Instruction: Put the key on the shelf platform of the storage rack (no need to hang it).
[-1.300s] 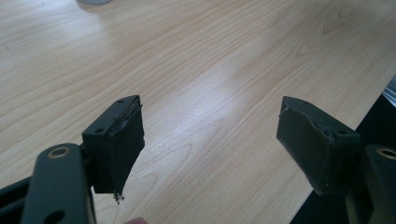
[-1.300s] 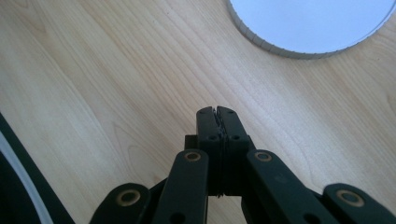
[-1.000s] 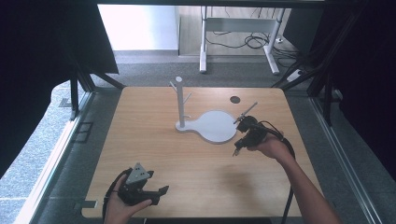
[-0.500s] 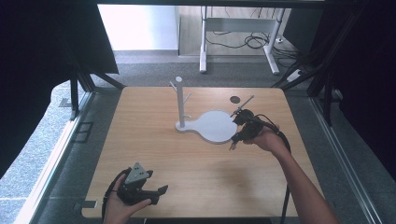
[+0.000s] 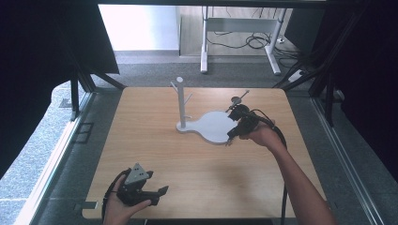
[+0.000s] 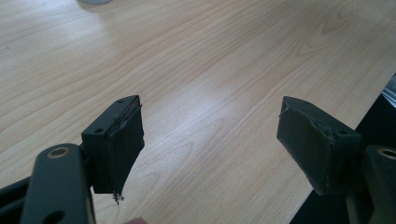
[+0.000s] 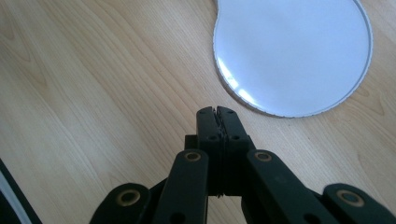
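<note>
We hold the right gripper (image 5: pixel 230 139), jaws pressed together on nothing, just off the round end of the white stand (image 5: pixel 213 127) at the table's (image 5: pixel 150 117) middle. Our left gripper (image 5: pixel 157 194) rests near the front edge, jaws spread.

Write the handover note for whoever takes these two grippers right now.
Right gripper: jaws shut, nothing between them, poised over bare wood just off the rim of the white stand's round base.
Left gripper: jaws open, empty, near the table's front edge.
Stand: upright at mid-table, post with pegs at the left end of its base; nothing hangs on it.
Done: nothing visibly moved or gripped.
Left: probably open the right jaws before taking the base rim.
</note>
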A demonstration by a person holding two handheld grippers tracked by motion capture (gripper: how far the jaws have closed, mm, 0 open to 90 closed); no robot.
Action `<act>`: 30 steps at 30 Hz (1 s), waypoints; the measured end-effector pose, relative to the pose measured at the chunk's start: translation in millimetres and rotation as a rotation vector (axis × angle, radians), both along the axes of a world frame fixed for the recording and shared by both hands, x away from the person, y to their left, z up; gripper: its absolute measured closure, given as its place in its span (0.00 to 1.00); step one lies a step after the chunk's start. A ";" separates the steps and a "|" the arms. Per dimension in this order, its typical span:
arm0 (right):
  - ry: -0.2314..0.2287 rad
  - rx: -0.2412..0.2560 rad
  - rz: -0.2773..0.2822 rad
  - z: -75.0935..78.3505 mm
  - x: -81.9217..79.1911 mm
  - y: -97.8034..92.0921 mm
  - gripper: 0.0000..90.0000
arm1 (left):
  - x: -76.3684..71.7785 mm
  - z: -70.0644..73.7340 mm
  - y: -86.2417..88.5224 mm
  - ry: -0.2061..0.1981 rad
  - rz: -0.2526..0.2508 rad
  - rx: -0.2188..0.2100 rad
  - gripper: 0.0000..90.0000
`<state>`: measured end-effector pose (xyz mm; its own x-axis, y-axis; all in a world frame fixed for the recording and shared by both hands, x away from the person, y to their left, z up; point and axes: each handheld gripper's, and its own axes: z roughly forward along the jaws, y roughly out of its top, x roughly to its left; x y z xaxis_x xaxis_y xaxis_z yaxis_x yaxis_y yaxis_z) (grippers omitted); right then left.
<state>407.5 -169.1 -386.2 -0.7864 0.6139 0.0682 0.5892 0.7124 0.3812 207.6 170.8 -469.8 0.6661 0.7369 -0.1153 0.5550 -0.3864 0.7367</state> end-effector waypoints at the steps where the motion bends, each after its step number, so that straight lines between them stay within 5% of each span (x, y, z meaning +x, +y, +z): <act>1: 0.000 0.001 0.003 0.3 0.4 0.9 1.00 | -0.1 0.0 0.0 0.000 0.000 0.000 0.26; 30: -0.009 0.009 0.001 1.9 23.5 32.0 1.00 | -0.2 0.0 1.1 0.002 0.000 -0.003 0.26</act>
<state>431.0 -137.1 -384.4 -0.7876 0.6127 0.0661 0.5849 0.7096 0.3929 207.4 171.8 -469.7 0.6655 0.7368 -0.1191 0.5569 -0.3839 0.7366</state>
